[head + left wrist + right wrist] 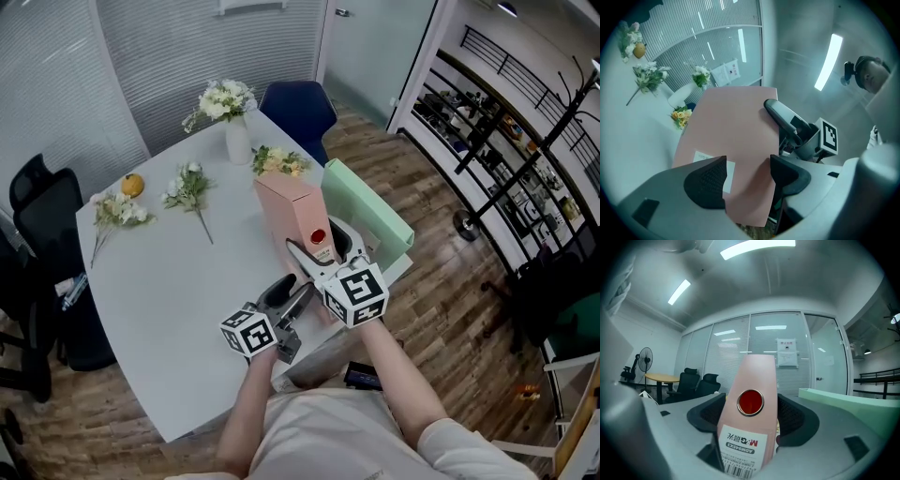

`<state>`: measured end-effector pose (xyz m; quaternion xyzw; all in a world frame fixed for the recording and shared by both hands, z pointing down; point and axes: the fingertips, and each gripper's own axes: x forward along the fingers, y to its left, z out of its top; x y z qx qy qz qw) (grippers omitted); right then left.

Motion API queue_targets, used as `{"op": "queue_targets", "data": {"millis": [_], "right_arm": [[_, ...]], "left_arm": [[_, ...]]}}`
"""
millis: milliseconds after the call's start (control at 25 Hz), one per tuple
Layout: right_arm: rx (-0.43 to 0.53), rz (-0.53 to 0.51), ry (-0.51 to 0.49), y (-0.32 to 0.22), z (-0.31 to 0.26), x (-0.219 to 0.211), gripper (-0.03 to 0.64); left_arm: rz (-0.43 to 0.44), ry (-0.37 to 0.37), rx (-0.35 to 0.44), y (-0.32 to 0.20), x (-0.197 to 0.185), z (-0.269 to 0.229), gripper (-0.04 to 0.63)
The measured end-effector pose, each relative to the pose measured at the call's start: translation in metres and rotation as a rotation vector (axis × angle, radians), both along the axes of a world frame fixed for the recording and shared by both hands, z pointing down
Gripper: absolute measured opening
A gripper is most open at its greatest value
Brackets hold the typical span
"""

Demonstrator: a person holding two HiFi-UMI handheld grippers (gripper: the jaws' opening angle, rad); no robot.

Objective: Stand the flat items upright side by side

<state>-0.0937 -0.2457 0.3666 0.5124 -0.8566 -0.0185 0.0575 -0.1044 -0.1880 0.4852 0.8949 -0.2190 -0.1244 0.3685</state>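
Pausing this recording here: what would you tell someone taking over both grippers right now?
Grippers: the right gripper is shut on the spine of the pink file box. The left gripper is open, facing that box's broad side.
Things: the green file box sits just right of it and looks tilted.
Done: pink stands upright on the table.
Left: stand green upright alongside it.

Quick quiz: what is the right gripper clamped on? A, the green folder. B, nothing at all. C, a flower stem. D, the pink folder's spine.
D: the right gripper view shows the right gripper closed on both sides of the pink folder at its spine.
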Motion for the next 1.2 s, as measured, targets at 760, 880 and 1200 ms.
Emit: {"op": "queue_targets", "data": {"millis": [760,880,1200], "right_arm": [[-0.024,0.049,0.01,0.038,0.035,0.039,0.325],[-0.059,0.05,0.013,0.041,0.044,0.047,0.322],[-0.173,0.059,0.02,0.059,0.082,0.076,0.321]], "left_arm": [[0.008,-0.025,-0.053,0.001,0.017,0.021,0.285],[-0.007,-0.026,-0.066,-0.003,0.013,0.024,0.285],[-0.024,-0.03,-0.108,-0.008,0.018,0.039,0.285]]}}
